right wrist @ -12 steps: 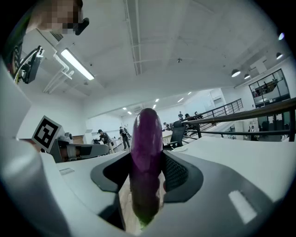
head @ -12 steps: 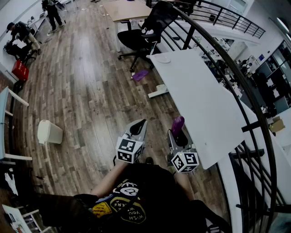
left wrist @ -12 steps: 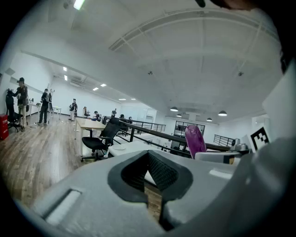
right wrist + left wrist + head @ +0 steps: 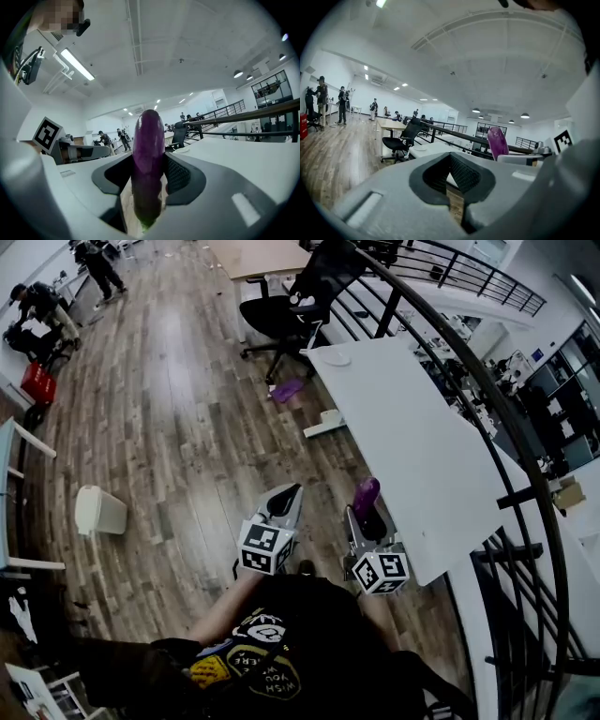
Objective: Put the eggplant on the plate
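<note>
A wooden floor (image 4: 178, 427) is being shown across the left and centre of the head view. A long white table (image 4: 412, 437) is being seen running from the upper middle down to the lower right, and it is being bordered on the right by a dark railing (image 4: 487, 390). A black office chair (image 4: 295, 310) is being seen at the top centre, just beyond the table's far end. A white bin (image 4: 100, 512) is being seen at the left. The right gripper (image 4: 364, 514) is being held at the lower centre, just beside the table's near edge. Its jaws are being kept clamped on the eggplant (image 4: 367, 495), which is being held upright with its purple tip above them. The left gripper (image 4: 286, 501) is being held just to its left, its jaws being kept together on nothing. The plate (image 4: 337, 359) is being seen on the table's far end, well apart from the eggplant.
</note>
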`<state>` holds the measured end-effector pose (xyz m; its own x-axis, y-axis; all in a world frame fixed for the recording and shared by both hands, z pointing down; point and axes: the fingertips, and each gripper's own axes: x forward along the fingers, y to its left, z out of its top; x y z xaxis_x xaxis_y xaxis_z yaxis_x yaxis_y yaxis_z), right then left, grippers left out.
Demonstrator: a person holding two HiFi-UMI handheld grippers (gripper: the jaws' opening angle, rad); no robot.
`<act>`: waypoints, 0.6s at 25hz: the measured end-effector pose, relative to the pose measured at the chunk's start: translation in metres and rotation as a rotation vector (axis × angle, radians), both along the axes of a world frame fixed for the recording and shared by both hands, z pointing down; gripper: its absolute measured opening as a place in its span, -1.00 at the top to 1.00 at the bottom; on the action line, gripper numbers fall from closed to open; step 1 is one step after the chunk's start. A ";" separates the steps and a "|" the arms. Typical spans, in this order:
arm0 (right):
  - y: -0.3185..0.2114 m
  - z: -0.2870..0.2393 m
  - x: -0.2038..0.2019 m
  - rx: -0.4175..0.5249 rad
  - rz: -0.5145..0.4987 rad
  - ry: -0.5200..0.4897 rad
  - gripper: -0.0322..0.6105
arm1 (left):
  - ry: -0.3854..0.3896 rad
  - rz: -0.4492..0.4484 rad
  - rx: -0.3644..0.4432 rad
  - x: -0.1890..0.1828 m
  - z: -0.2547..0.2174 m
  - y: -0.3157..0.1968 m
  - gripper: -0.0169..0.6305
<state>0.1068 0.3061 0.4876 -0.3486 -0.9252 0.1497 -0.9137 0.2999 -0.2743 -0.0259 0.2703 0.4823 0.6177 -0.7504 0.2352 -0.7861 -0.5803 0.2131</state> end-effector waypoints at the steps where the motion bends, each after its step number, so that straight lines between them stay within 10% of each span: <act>1: 0.000 -0.001 -0.001 0.003 -0.006 -0.015 0.24 | 0.001 0.001 -0.001 -0.001 0.000 0.000 0.93; 15: -0.015 -0.001 -0.033 -0.007 0.008 -0.061 0.24 | 0.031 0.002 -0.009 -0.038 0.004 -0.017 0.93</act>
<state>0.0734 0.2913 0.4871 -0.3495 -0.9272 0.1348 -0.8978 0.2903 -0.3312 -0.0640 0.2533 0.4861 0.6261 -0.7472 0.2231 -0.7780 -0.5796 0.2424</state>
